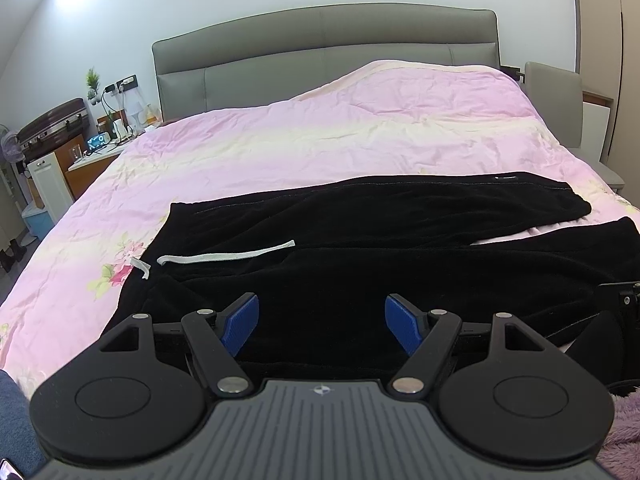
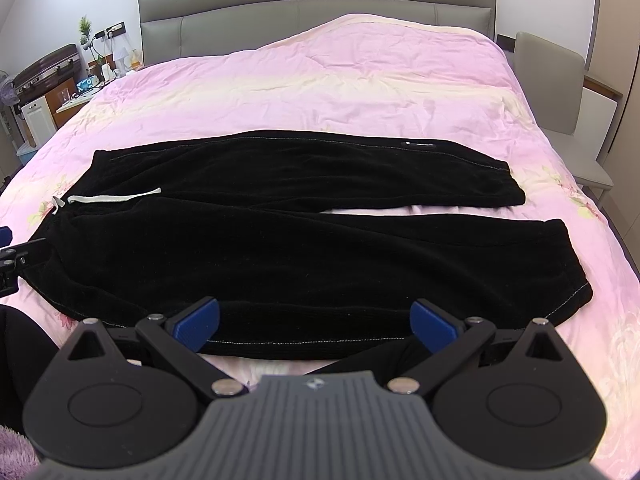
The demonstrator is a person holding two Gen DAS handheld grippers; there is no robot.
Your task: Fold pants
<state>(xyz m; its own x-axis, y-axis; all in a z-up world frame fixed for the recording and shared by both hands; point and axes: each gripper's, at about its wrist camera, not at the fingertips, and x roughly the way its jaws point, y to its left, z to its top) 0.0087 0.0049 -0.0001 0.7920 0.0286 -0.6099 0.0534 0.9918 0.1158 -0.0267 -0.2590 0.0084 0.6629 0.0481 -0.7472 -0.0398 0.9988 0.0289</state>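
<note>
Right wrist view: pants (image 2: 304, 248) lie flat across the pink bedspread (image 2: 340, 92), waistband left, legs splayed right. Both tongs gape wide, empty. I judge the step is pinching the near leg's edge: right gripper (image 2: 316, 326) just over that hem, left gripper (image 1: 322, 326) above the hip fabric.

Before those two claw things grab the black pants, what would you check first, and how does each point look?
1. Pants spread flat on the bed cover: ok.
2. Legs apart, not crossed: ok.
3. Left gripper open above the waist end: ok.
4. Right gripper open at the near leg's edge: ok.
5. White drawstring clear of the fingers: ok.
6. Fabric already between fingers: cannot tell.
</note>
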